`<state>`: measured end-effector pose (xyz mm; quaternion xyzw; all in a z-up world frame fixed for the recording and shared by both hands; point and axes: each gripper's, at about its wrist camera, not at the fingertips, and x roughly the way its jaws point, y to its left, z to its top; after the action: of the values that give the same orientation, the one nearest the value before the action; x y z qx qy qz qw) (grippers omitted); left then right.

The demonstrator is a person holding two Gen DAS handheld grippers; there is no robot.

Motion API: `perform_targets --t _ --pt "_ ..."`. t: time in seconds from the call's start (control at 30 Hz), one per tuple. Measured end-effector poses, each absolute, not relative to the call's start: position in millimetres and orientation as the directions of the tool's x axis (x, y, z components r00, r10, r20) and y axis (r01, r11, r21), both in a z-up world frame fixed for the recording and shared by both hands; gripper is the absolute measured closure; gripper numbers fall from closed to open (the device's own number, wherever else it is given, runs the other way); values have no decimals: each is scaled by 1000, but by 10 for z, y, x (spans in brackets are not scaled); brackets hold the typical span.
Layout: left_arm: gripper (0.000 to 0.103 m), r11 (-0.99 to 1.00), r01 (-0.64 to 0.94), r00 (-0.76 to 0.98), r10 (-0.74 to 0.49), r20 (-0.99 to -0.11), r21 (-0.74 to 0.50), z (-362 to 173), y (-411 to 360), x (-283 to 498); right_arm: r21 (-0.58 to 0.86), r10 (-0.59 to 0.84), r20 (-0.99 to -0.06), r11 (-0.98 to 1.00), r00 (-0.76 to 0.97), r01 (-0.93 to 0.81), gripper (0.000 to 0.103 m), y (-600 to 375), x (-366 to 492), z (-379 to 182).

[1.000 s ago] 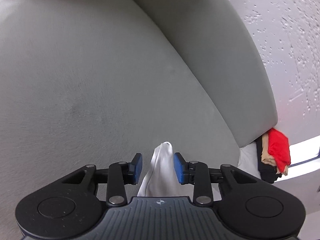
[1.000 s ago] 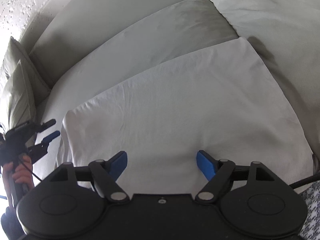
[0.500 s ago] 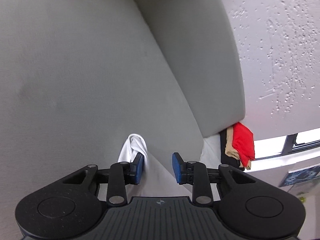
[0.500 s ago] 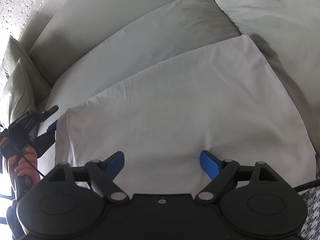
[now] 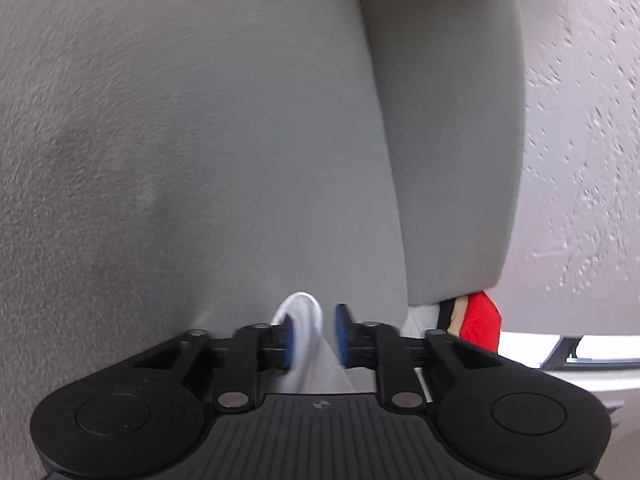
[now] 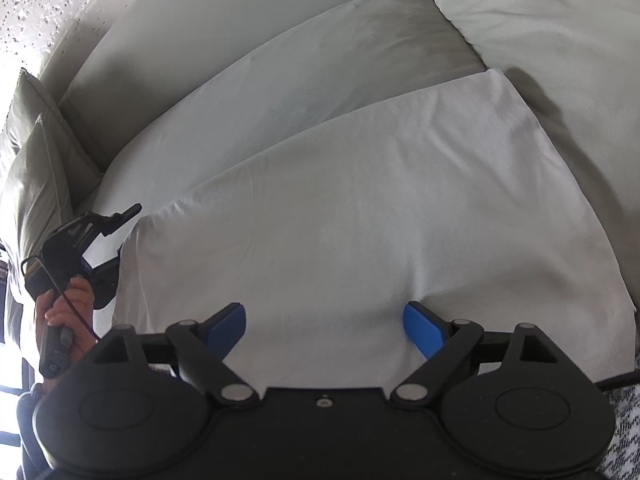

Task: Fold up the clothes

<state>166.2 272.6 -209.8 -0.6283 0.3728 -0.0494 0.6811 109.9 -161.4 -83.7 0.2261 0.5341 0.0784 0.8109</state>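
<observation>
- Where the right wrist view meets its left margin, a hand (image 6: 66,312) holds the left gripper (image 6: 114,240) at the left edge of the white cloth (image 6: 380,232); its fingers are too small and dark in this view to judge.
- Left wrist view: a rounded fold of the white cloth (image 5: 305,320) stands up between the blue pads (image 5: 342,334) of the left gripper (image 5: 314,336). The fold lies against the left pad; a visible gap separates it from the right pad. Jaws are narrowly parted, not pressed together on the fabric.
- Condition of the cloth: plain white, spread flat as a broad panel across the grey sofa seat (image 6: 280,92), smooth with faint creases only. Left edge slightly lifted and rolled near the left gripper; far edge straight; right corner crisp, casting a shadow on the cushion.
- Right gripper (image 6: 324,324): jaws spread wide, both blue pads over the near portion of the cloth; contact cannot be confirmed.
- Open room: bare seat cushion beyond the far edge up to the back cushion (image 6: 240,20); a loose pillow (image 6: 32,168) stands at the left end.
- Far right of the left wrist view: red and black garments (image 5: 478,320) wedged behind the cushion, against the textured wall (image 5: 580,140).
</observation>
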Motion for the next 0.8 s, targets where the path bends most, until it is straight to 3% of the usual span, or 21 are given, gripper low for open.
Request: perform_targets --t 0.23,0.4,0.47,0.53,0.57,0.6,0.8 --pt "103 312 -462 725 -407 -556 -831 -1923 2710 1555 445 366 -831 889 419 105 13 -1622 1096 -836" --pt "103 503 -557 723 -99 -684 -661 -1529 2792 1304 473 387 -817 873 427 114 13 -1631 1099 -862" --pt "103 498 -539 744 -98 -661 -680 -1458 2818 1175 485 397 -808 867 435 109 13 -1654 1072 -834" --pt "88 508 -503 754 -138 -642 -699 -1404 2739 1067 497 407 -798 861 444 103 13 -1681 1041 -800" --pt "71 536 -488 744 -157 -650 -689 -1360 2648 1028 503 412 -793 858 448 100 13 -1695 1025 -784" --pt "64 563 -472 733 -176 -657 -678 -1314 2555 987 509 417 -788 855 453 98 13 -1708 1010 -767" --pt "64 737 -391 664 -189 -723 -551 -917 2109 417 541 447 -750 839 487 63 21 -1807 893 -611"
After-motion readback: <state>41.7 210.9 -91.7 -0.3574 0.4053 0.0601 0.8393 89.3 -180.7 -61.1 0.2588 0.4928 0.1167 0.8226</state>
